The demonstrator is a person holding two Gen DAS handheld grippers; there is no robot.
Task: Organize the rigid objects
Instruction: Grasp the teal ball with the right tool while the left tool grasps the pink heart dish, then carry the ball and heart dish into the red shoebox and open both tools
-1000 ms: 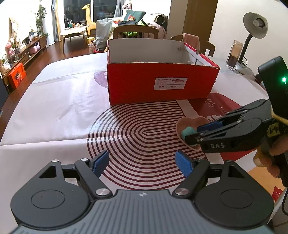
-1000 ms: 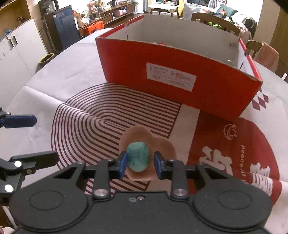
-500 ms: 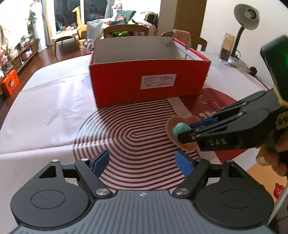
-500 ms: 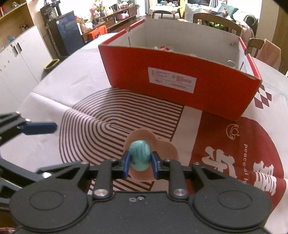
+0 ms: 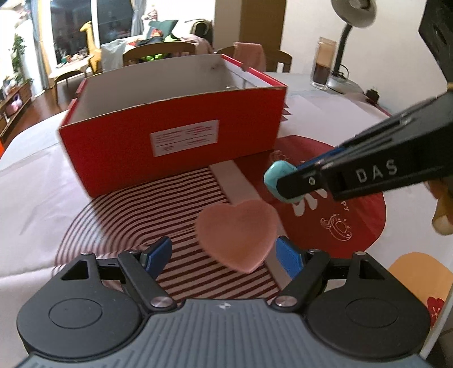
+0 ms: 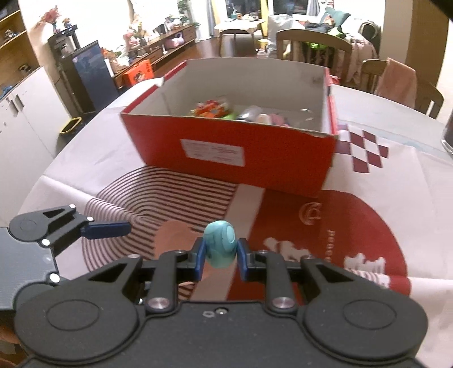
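Note:
My right gripper is shut on a small turquoise bead-like object and holds it in the air above the table; it also shows in the left wrist view. A pink heart-shaped dish lies on the striped cloth below it, just ahead of my left gripper, which is open and empty. The dish shows partly behind the right gripper's fingers. The red cardboard box stands beyond, open on top, with several small items inside.
A printed tablecloth covers the round table. A glass jar and a desk lamp stand at the far right. Chairs and living-room furniture lie beyond the table.
My right gripper has lifted the turquoise object out of the heart dish and risen. My left gripper has moved right, closer to the dish. The box's inside has come into view.

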